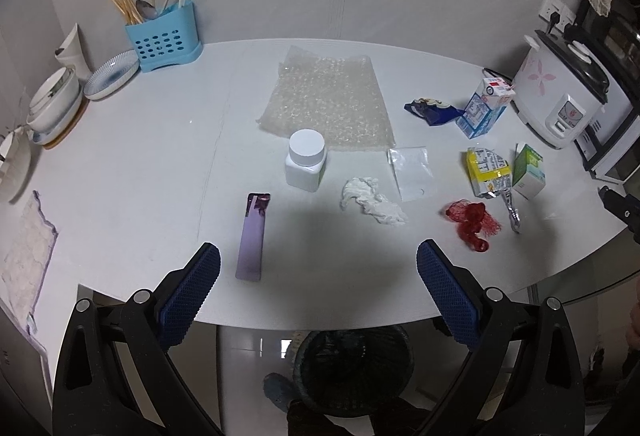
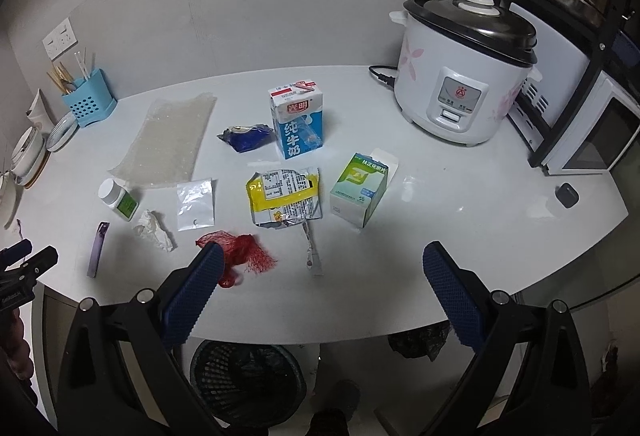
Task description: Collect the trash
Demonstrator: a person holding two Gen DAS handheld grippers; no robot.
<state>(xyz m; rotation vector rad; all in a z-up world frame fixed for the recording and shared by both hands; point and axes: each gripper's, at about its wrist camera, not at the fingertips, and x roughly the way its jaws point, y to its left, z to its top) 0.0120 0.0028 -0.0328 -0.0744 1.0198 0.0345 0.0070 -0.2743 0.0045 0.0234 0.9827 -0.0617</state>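
A: Trash?
B: All on the white table [image 1: 132,155]. Lilac sachet [image 1: 253,236] at the near edge, white bottle [image 1: 305,159] behind it, crumpled tissue [image 1: 372,201] just right of the bottle. Bubble wrap [image 1: 328,101] flat behind the bottle, clear bag [image 1: 412,171] at its near right corner.
A: Right side?
B: Red net [image 2: 240,256] near the edge, yellow wrapper [image 2: 284,195] behind it, green box [image 2: 360,189] beside that. Milk carton [image 2: 298,121] upright further back, blue wrapper [image 2: 246,135] touching its left side.
A: Grippers?
B: Left gripper [image 1: 318,264] wide open, empty, hanging over the near edge right of the sachet. Right gripper [image 2: 324,264] also spread, empty; its left finger overlaps the net in view, contact unclear.
A: Bin?
B: Dark mesh basket [image 2: 244,376] on the floor under the edge.
A: Other stuff?
B: Rice cooker [image 2: 464,67] back right, blue utensil holder [image 1: 164,35] and bowls [image 1: 56,95] back left.
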